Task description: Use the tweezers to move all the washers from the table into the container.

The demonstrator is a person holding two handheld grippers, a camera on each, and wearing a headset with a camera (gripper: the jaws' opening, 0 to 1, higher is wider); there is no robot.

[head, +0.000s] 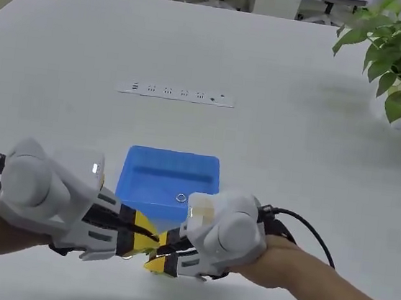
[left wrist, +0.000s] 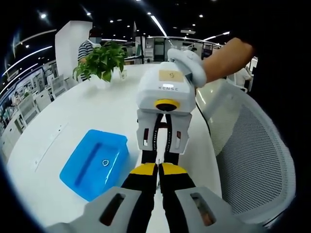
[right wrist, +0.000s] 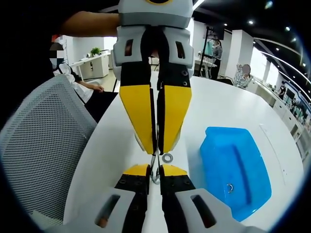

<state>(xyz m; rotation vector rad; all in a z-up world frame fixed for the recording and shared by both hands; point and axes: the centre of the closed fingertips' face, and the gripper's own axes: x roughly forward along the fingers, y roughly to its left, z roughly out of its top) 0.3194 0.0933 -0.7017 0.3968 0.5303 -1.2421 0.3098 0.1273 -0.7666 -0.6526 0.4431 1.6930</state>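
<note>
My two grippers meet tip to tip at the table's near edge, just in front of the blue container [head: 170, 179]. Thin metal tweezers [right wrist: 154, 170] lie between my right gripper's [right wrist: 155, 171] shut jaws. They run up into the narrow gap between my left gripper's [right wrist: 156, 145] yellow pads, which are also closed. One washer [right wrist: 167, 158] lies on the white table beside the tweezers. Another washer [head: 180, 198] rests inside the container [right wrist: 233, 167]. The same washer [left wrist: 105, 162] in the container [left wrist: 95, 165] appears in the left gripper view, left of my left gripper [left wrist: 158, 169].
A power strip [head: 176, 94] lies flat beyond the container. A potted plant [head: 400, 50] stands at the far right. A grey mesh chair [right wrist: 43, 141] sits just off the table's near edge. People sit at other desks in the background.
</note>
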